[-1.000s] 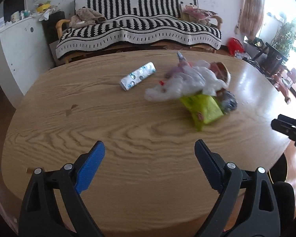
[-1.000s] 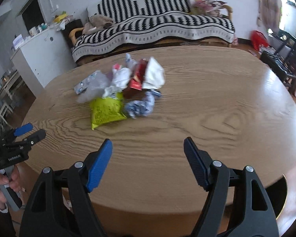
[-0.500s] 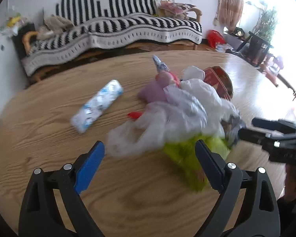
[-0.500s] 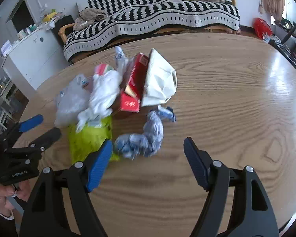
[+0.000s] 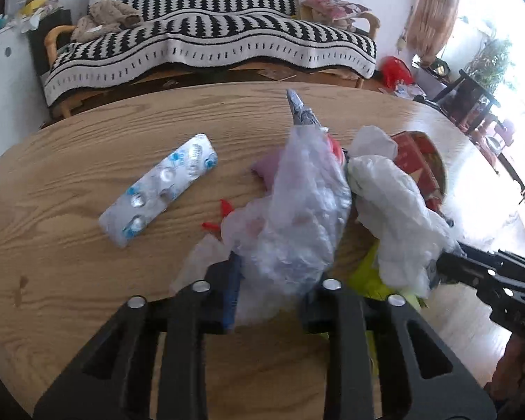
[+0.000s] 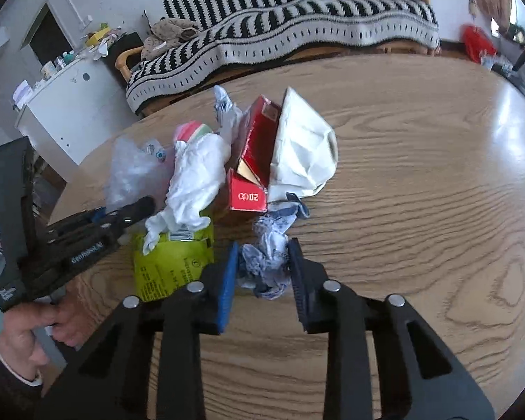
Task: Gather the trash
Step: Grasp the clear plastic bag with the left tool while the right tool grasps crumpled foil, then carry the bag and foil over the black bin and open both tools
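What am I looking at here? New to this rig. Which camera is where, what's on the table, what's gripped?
No robot: a person holds one set of tongs in each hand, each with a fisheye camera looking along its fingers.

Left wrist view: the left tongs are closing on a clear plastic bag. A blister pack lies apart on the wooden table.

Right wrist view: the right tongs are closing on a crumpled blue-white wrapper. Behind it lie a red carton, a white pouch, a white tissue and a green packet.

Each view also shows the other tongs.
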`<state>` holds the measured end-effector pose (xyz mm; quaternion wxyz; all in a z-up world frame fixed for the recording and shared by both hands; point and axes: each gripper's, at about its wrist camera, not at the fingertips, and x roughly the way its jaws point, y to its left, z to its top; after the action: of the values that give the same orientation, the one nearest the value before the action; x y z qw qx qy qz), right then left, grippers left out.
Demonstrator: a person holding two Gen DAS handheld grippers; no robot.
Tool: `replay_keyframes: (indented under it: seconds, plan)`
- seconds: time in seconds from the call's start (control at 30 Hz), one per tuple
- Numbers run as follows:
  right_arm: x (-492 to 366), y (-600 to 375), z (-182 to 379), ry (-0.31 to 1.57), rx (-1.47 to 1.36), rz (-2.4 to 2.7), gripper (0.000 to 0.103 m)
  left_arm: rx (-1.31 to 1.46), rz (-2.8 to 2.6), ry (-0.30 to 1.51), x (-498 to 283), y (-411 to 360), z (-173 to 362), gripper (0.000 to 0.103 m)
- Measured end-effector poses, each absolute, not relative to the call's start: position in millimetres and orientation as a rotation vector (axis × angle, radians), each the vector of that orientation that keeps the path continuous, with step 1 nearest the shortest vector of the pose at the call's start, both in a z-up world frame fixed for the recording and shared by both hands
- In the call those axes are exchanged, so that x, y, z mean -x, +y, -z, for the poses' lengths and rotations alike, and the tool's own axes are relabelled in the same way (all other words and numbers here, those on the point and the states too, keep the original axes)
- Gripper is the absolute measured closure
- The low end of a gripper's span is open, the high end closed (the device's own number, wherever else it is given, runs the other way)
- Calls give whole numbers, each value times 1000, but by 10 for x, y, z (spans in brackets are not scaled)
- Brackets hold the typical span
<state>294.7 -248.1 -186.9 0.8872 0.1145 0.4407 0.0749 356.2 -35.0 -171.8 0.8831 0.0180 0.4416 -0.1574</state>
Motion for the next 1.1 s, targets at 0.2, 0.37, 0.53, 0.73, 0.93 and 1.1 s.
replay_keyframes:
  seconds: [0.2, 0.37, 0.53, 0.73, 0.93, 1.1]
  plan:
    - [-2620, -2512, 1622, 879, -202, -159, 77, -70, 286, 874, -3143, -233, 1378, 87]
    - [-2227, -2576, 1421, 851, -181, -133, 77, -81, 249, 870, -2735, -114, 1111, 87]
    - [-1805, -2766, 1263, 833, -179, -94, 77, -61, 250, 867, -2210, -58, 940, 87]
    - [-1205, -3183, 1113, 809, -144, -14, 77, -48, 319, 879, -1855, -395, 888, 87]
    - [-642, -3907, 1016, 779, -179, 109, 77, -79, 471, 875, -1604, -1323, 863, 87]
    - [-194, -4645, 1113, 774, -241, 227, 77, -125, 625, 880, -1330, -2340, 971, 87]
